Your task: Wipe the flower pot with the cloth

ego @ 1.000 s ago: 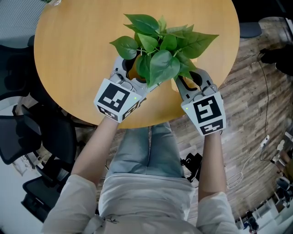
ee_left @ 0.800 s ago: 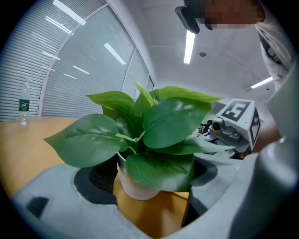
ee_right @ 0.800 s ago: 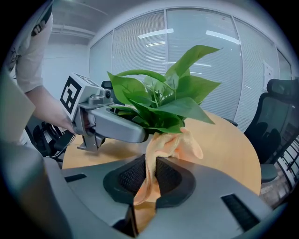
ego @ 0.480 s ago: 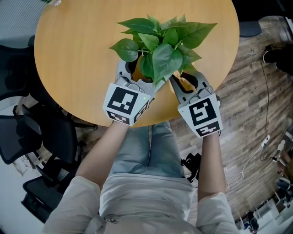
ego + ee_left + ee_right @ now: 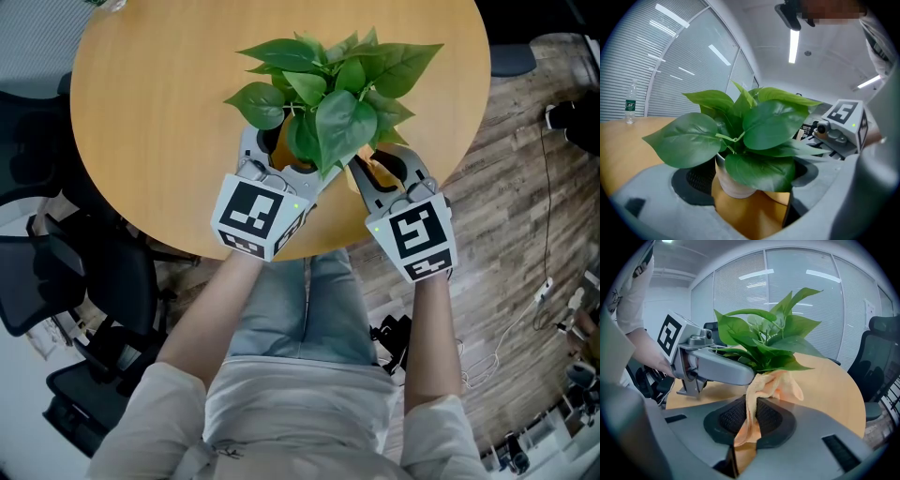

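Observation:
A leafy green plant [image 5: 328, 94] stands in a small pale flower pot [image 5: 733, 183] near the front edge of the round wooden table [image 5: 141, 112]. Leaves hide most of the pot in the head view. My left gripper [image 5: 272, 155] reaches under the leaves from the left; its jaws [image 5: 750, 180] stand on either side of the pot and hold it. My right gripper [image 5: 384, 173] comes in from the right, shut on a peach cloth [image 5: 771, 385] pinched between its pads [image 5: 750, 416]. The cloth's free end lies against the pot's side, just below the leaves.
A water bottle [image 5: 630, 104] stands far off on the table. Black office chairs [image 5: 56, 272] stand left of the table, and another chair [image 5: 881, 357] at the right. The table's front edge runs just under both grippers. Cables lie on the wood floor [image 5: 544, 187].
Since a second ago the left gripper has shifted right and the plant has turned and moved slightly with it. The right gripper edged left. Little has moved in the last half second.

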### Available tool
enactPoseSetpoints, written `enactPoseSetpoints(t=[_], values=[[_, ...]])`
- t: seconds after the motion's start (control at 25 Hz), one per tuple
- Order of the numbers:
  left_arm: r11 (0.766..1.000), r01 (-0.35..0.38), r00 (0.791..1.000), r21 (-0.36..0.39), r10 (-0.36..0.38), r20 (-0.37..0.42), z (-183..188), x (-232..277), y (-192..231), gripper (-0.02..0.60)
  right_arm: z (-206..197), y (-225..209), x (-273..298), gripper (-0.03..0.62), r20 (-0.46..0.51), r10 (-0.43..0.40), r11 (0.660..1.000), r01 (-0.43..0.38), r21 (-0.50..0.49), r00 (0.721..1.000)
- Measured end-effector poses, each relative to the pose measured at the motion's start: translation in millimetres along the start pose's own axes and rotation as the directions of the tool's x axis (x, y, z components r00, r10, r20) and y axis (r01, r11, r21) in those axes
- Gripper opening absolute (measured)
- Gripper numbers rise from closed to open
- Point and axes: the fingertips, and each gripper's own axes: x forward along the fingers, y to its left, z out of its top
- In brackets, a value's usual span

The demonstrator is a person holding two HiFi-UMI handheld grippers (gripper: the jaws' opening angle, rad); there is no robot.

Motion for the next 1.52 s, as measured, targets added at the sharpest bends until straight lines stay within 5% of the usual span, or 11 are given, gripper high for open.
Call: enactPoseSetpoints(t=[0.36,0.72,1.0,1.24,1.52], values=[[0.978,0.183,0.976,0.099,-0.169,-0.134,-41.8,-26.5,2.6,0.437,-0.3,-0.6,-3.4,0.044,0.003,0.004,1.000,-0.004,-0.004,1.000],[0.955,0.253,0.960,0.154,-0.227,-0.165,-40.4,-34.8,58.4,0.437,-0.3,0.6,-1.0,0.044,-0.002,0.008,1.000,-0.008,-0.001,1.000],[0.861,0.467,0.884,0.202,-0.459,-0.088,-3.6,-26.3,39.4,0.442,-1.0,0.4,-2.0,0.044,-0.005,0.011,1.000,-0.011,-0.002,1.000],[0.760,0.608,0.793,0.230,-0.594,-0.134,2.0,-10.5,20.1,0.474,-1.3,1.2,-1.5,0.044,-0.005,0.013,1.000,-0.013,-0.003,1.000],[0.714,0.672,0.740,0.198,-0.659,-0.135,8.2,0.5,10.0,0.465,-2.0,2.8,-1.1,0.044,-0.006,0.012,1.000,-0.012,-0.007,1.000]])
